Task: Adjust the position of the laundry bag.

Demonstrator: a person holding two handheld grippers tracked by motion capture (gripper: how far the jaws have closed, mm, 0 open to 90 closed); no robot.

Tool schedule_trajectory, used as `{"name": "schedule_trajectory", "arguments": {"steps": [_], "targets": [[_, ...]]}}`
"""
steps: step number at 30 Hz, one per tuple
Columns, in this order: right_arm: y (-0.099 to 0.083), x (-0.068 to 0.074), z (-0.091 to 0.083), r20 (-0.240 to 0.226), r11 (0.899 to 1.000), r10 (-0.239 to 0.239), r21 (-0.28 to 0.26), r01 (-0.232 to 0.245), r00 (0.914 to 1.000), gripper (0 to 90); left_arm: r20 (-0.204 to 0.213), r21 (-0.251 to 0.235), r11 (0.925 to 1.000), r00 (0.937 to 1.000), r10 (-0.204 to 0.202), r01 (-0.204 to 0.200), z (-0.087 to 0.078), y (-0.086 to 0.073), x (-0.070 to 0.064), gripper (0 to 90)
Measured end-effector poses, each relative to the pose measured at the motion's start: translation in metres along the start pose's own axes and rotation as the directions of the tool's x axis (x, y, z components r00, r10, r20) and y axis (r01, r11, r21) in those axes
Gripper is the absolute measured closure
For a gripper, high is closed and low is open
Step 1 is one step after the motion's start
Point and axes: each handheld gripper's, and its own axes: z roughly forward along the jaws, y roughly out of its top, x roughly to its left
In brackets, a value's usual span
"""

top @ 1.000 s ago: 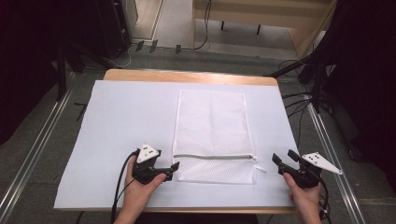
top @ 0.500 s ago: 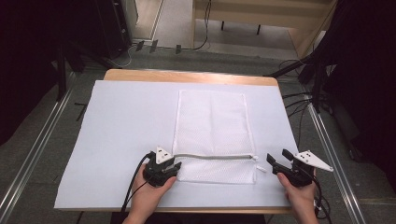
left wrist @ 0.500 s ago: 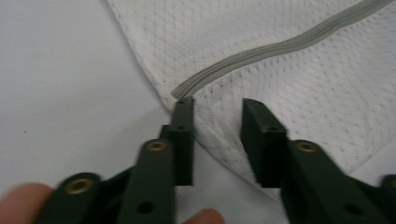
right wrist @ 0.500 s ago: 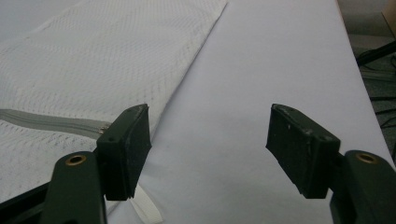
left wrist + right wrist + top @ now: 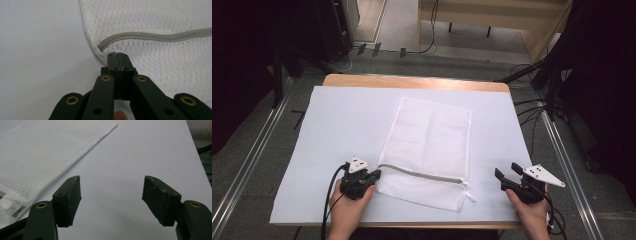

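A white mesh laundry bag (image 5: 432, 140) lies askew on the white sheet, its grey zipper (image 5: 422, 172) running across near its near end. The white pull tab (image 5: 469, 196) sits at the zipper's right end. My left gripper (image 5: 374, 175) is shut on the bag's left edge, just below the zipper's left end (image 5: 101, 47). In the left gripper view the gripper (image 5: 117, 56) has its jaws pressed together on the mesh (image 5: 162, 20). My right gripper (image 5: 507, 172) rests open on the sheet, right of the bag and apart from it. In the right gripper view this gripper (image 5: 112, 197) holds nothing, with the bag (image 5: 37, 152) to its left.
A white sheet (image 5: 337, 125) covers the wooden table (image 5: 412, 81). Bare sheet lies left of the bag and on its right side. Cables and dark stands line the floor beyond the table's right and far edges.
My left gripper closed on the bag's left edge and drew it left, so the bag's near end swung left and the bag now lies skewed. The right gripper shifted slightly.
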Motion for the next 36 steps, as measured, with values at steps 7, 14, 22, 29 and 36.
{"name": "schedule_trajectory", "arguments": {"steps": [7,14,22,29,36], "targets": [[0.003,0.008,0.006,-0.015,1.000,-0.013,0.003,0.013,0.9998,33.2,0.010,0.014,0.9997,0.9998,-0.019,0.019,-0.018,-0.020,-0.002,90.0],[0.003,0.011,0.008,-0.013,1.000,-0.021,0.006,0.021,0.9997,33.4,0.024,0.016,0.9995,0.9993,-0.028,0.028,-0.029,-0.033,-0.005,90.0],[0.004,0.014,0.009,-0.018,1.000,-0.025,0.005,0.025,0.9995,33.6,0.047,0.031,0.9995,0.9989,0.003,-0.005,-0.033,-0.038,-0.014,90.0],[0.003,0.019,0.007,-0.006,0.999,-0.036,-0.017,0.036,0.9993,38.2,0.020,-0.071,0.9974,0.9997,0.017,-0.015,-0.041,-0.035,-0.009,55.0],[0.000,0.034,-0.009,-0.093,1.000,-0.018,0.005,0.019,0.9955,42.1,0.013,-0.181,0.9826,0.9988,0.046,-0.043,-0.048,-0.028,-0.013,37.0]]}}
